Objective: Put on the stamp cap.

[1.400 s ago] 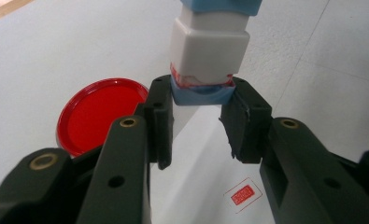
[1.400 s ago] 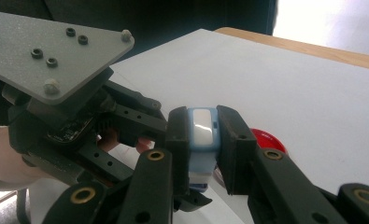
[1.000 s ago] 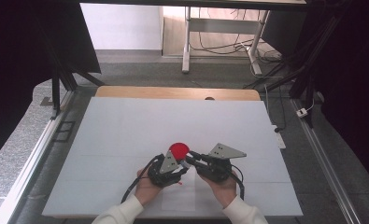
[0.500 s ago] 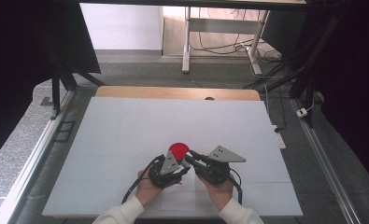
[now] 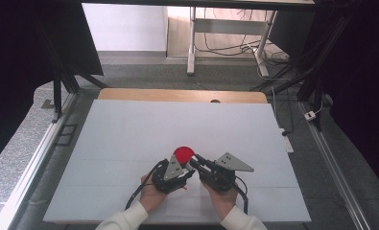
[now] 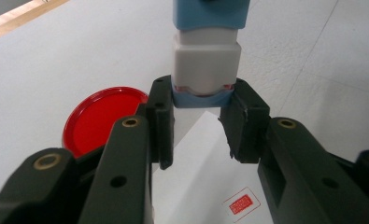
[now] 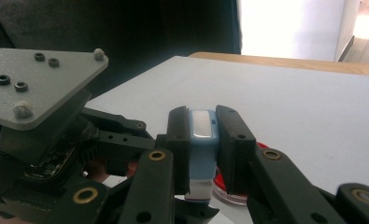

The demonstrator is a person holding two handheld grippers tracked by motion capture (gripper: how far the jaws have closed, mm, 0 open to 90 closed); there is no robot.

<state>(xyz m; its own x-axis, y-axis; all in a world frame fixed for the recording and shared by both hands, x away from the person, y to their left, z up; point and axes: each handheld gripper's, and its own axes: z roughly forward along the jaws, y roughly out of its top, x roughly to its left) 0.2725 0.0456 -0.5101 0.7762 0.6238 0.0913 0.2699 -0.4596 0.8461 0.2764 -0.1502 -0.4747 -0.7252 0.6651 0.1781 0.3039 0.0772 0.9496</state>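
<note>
**Both grippers on one stamp, lower centre of table**

The left gripper point(image 6: 197, 122) and right gripper point(image 7: 204, 140) meet at the lower middle of the high view, over the white table point(image 5: 129, 134). Each is closed on the same small stamp point(image 6: 205, 60): the left jaws pinch its blue lower end, the right jaws clamp the blue body further up. Holding it at two ends suggests the person means to pull a cap off or press parts together; which one cannot be told.

The stamp is blocky, with a white middle section between blue ends and a thin red line at the lower seam. A red lid point(image 6: 100, 116) lies on the table just beside it, lower left in the left gripper view. A white paper point(image 6: 205, 186) with a red mark lies beneath the jaws.
</note>
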